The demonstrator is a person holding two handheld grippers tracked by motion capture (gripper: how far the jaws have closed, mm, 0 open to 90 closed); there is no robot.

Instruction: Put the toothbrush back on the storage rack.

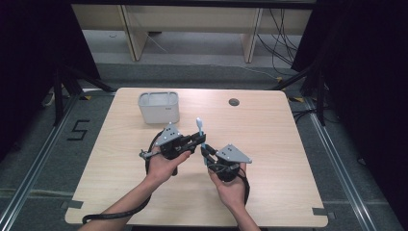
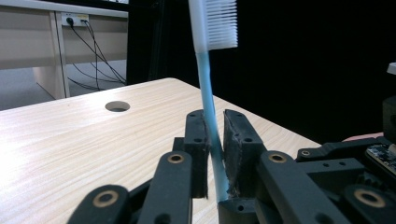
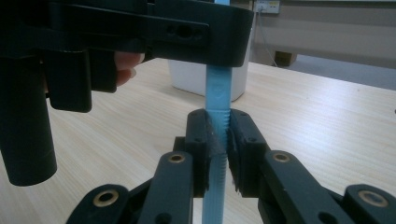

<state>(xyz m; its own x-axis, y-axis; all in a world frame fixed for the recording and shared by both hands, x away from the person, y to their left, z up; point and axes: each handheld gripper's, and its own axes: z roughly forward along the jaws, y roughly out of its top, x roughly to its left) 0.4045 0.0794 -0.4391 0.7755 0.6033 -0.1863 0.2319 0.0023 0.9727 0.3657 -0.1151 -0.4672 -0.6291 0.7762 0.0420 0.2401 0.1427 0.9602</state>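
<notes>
So right now you've got both tongs on the same blue toothbrush (image 1: 200, 136), holding it up above the middle of the worktop (image 1: 269, 144), roughly upright with the white bristle head at the top.

Your right tongs (image 1: 206, 153) are clamped tight on the lower, ribbed part of the handle. In the right gripper view you can see both pads squeezing the blue handle (image 3: 217, 140) from either side, and the handle runs on down past the jaws and out of the bottom of the view.

Your left tongs (image 1: 198, 138) sit higher up, around the thinner neck. In the left gripper view the neck (image 2: 211, 121) stands between the two pads and they look pressed against it, so that's a grip too. The brush leans a bit there, with the bristles (image 2: 222, 23) well above the jaws and facing to the right in that view.

Both hands are close together, with the left tongs just above the right ones.

The white bin (image 1: 159, 107) sits toward the far left of the worktop, well apart from the brush. There's a round cable hole (image 1: 234, 102) near the far edge.
</notes>
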